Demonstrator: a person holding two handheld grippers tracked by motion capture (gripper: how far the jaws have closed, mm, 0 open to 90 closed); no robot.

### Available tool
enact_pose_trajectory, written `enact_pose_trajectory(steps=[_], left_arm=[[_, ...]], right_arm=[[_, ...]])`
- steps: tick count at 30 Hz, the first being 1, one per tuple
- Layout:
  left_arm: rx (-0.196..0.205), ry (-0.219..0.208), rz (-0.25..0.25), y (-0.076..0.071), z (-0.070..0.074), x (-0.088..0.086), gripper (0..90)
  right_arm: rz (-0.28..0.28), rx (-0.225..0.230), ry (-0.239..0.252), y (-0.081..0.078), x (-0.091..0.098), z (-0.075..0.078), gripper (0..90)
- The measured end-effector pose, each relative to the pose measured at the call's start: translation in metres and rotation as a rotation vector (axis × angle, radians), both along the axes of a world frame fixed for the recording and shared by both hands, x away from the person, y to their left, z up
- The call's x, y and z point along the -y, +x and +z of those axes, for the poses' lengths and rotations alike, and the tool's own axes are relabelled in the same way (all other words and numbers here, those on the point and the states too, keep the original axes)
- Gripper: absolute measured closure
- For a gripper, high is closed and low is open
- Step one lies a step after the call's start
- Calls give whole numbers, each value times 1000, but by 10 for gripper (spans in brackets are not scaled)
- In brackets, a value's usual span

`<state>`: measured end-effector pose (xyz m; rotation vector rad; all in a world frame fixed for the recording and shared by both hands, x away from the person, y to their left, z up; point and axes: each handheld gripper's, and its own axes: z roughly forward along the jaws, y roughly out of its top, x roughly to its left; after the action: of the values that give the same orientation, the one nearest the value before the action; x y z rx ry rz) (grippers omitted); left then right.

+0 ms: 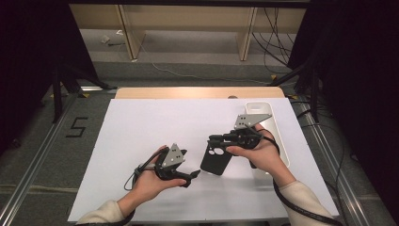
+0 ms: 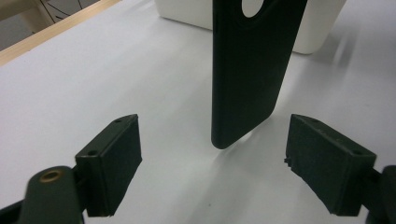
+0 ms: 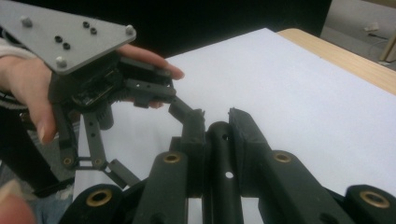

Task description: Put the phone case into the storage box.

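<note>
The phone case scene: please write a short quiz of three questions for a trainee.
1. True or false: the right hand-held gripper is shut on the phone case.
2. The left hand-held gripper is: A open, B shut on the case, C shut on nothing.
3. Which white thing stands at the table's right edge?

Key:
1. True; in the right gripper view its jaws clamp the case's edge.
2. A; the case hangs apart from both pads.
3. The tray.

A black phone case (image 1: 216, 159) with camera cut-outs is clamped edge-on at its upper end in the right gripper (image 1: 217, 139). It hangs down, its lower end just ahead of the left gripper (image 1: 192, 175), between that gripper's parted jaws.
</note>
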<state>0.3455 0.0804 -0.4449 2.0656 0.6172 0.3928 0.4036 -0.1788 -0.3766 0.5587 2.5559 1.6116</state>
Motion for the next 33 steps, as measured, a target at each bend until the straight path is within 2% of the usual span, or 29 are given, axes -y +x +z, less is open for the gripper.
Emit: enact_pose_trajectory(steps=[10, 14, 27, 33], left_arm=[[3, -7, -32, -1, -1, 2, 198], [27, 4, -54, -1, -2, 4, 259], [35, 0, -85, 2, -5, 7, 302], [28, -29, -111, 5, -7, 10, 341]], right_arm=[[61, 11, -30, -2, -2, 3, 778], [88, 14, -41, -4, -3, 5, 777], [109, 8, -38, -6, -6, 7, 777], [123, 6, -33, -7, -9, 8, 777]])
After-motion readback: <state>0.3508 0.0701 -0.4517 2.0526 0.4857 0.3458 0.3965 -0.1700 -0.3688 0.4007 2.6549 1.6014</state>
